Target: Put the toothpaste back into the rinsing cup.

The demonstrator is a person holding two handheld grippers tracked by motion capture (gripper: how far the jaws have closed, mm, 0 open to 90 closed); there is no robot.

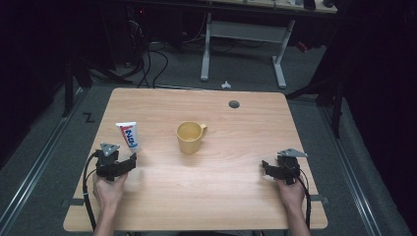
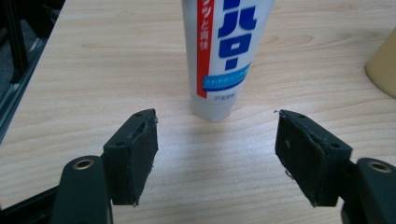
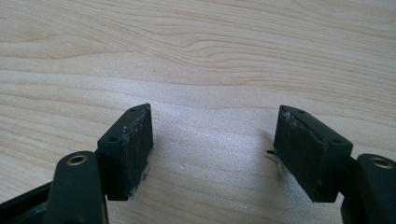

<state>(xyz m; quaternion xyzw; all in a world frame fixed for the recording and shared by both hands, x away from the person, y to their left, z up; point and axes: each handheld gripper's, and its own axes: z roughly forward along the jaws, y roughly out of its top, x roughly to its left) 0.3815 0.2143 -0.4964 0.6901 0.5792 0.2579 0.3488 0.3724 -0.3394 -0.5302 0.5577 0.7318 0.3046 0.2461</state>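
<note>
A white toothpaste tube point(image 1: 129, 135) with red and blue print stands upright on its cap at the left of the wooden table point(image 1: 196, 196). My left gripper point(image 1: 132, 161) sits just in front of it, jaws open and empty; in the left gripper view the tube point(image 2: 219, 56) rises just beyond the open gripper point(image 2: 215, 154). A yellow mug point(image 1: 190, 137) stands mid-table, handle to the right; its edge point(image 2: 383, 65) shows at the right of that view. My right gripper point(image 1: 265, 167) rests open near the right edge, with bare wood between its fingertips point(image 3: 215, 149).
A round grey cable hole point(image 1: 234, 104) sits near the table's far edge. Beyond the table stand a white desk frame point(image 1: 243, 44) and loose cables on the floor. A metal rail runs along the floor on each side.
</note>
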